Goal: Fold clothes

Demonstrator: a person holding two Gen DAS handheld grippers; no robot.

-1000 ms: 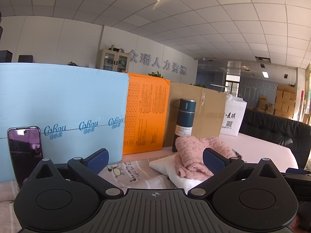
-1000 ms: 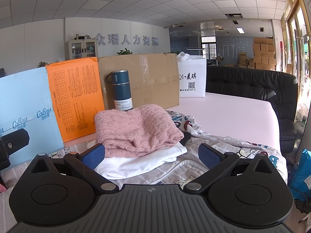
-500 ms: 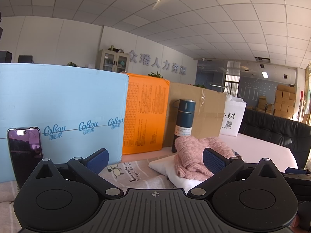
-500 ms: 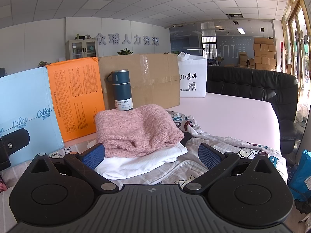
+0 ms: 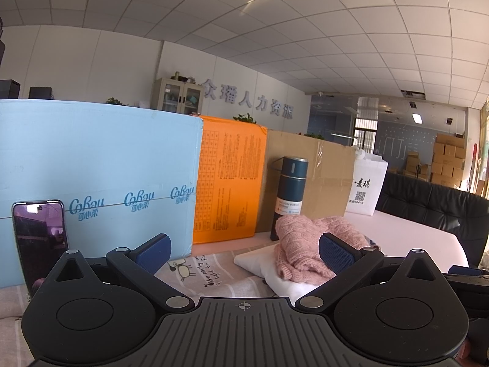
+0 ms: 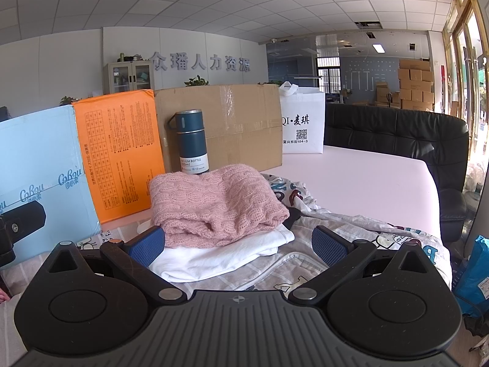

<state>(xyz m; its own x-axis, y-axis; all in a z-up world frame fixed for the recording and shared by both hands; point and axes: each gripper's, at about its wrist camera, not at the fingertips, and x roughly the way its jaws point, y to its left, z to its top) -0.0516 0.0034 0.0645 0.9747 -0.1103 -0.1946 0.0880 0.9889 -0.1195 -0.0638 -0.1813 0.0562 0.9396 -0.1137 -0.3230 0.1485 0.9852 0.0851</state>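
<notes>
Two hand-held grippers face a stack of folded clothes on a pale pink bench [image 6: 360, 177]. Nearest the lens, the left hand-held gripper [image 5: 244, 249] has its blue-padded jaws spread wide and holds nothing; the right hand-held gripper [image 6: 238, 244] is likewise wide apart and empty, its left pad just in front of the stack.

Under both lies a printed cloth [image 6: 351, 232] — striped, with cartoon figures and lettering — spread over the bench's near side. On it sits a folded white garment [image 6: 220, 258], and on top of that a folded pink knit sweater [image 6: 214, 205], so the pile stands slightly left of centre in the right wrist view and to the right in the left wrist view [image 5: 302, 238].

At the left edge of the left wrist view a smartphone [image 5: 39, 238] stands upright against a light blue box [image 5: 101, 177].

Just behind the pile stands a dark teal vacuum bottle [image 6: 192, 143], upright, with a loop handle at its cap. Behind it runs a row of boxes — the blue one, an orange box [image 6: 119, 153] and a brown cardboard box [image 6: 226, 122] — with a white shopping bag [image 6: 302, 125] at the right end.

A black leather sofa [image 6: 397, 134] edges the bench's far side. Farther back are a wall with large Chinese characters [image 6: 201, 61] and stacked cartons [image 6: 412, 85].
</notes>
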